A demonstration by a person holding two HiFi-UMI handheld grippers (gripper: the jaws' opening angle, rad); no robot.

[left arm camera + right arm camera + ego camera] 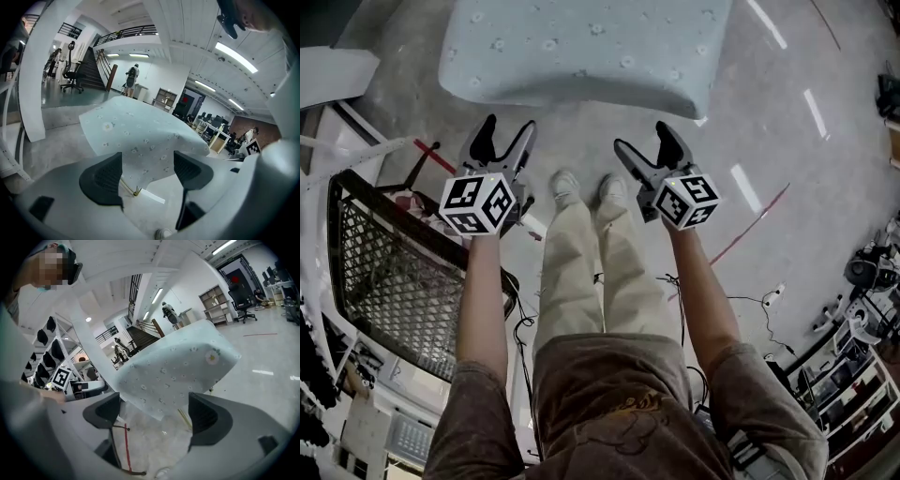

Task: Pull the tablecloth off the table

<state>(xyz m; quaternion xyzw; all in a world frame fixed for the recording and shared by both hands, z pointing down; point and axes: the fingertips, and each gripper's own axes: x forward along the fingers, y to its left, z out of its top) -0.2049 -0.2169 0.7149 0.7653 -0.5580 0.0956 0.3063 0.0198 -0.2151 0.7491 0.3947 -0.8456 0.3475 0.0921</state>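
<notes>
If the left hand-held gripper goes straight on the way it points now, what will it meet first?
Probably the tablecloth, at its near hanging edge; the open left hand-held gripper has nothing else before it, though depth is unclear.

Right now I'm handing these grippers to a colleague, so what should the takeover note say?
Left gripper: jaws apart, nothing between them, held short of the cloth.
Right gripper: jaws apart, empty, about level with the left.
Tablecloth: pale blue with small flowers, spread out ahead of both grippers, its near edge hanging down; neither gripper touches it.
Done: only the stance facing it.
Left: probably reach the near edge, grip it and pull the cloth off.
</notes>
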